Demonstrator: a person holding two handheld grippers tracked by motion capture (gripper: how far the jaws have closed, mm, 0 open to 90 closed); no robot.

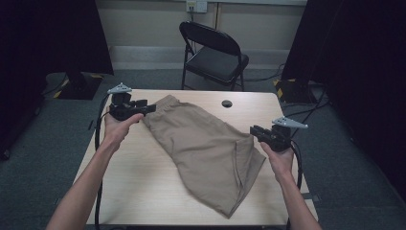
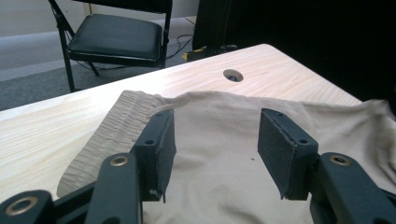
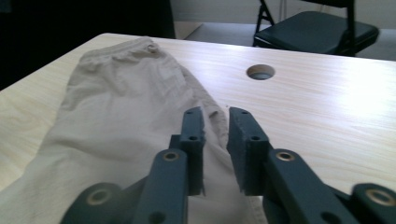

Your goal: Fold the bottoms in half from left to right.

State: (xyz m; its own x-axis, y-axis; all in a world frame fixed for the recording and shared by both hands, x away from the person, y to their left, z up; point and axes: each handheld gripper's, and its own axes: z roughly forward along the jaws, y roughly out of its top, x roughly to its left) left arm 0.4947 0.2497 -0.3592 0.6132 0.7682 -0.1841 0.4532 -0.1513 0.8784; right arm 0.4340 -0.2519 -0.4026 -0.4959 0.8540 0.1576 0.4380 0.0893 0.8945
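Note:
A pair of khaki shorts (image 1: 201, 148) lies flat and slanted across the wooden table (image 1: 134, 187), waistband at the far left. My left gripper (image 1: 151, 108) hovers at that waistband end. In the left gripper view its jaws (image 2: 215, 140) stand wide apart over the shorts (image 2: 219, 116), with the gathered waistband (image 2: 112, 126) to their left and no cloth pressed between the pads. My right gripper (image 1: 253, 130) is at the shorts' right edge. In the right gripper view it (image 3: 215, 126) shows a narrow gap above the hem of the shorts (image 3: 121, 107), holding nothing.
A round cable hole (image 1: 227, 103) sits near the table's far edge, beyond the shorts. A black folding chair (image 1: 215, 52) stands behind the table. Black curtains hang at both sides, and cables run over the grey floor.

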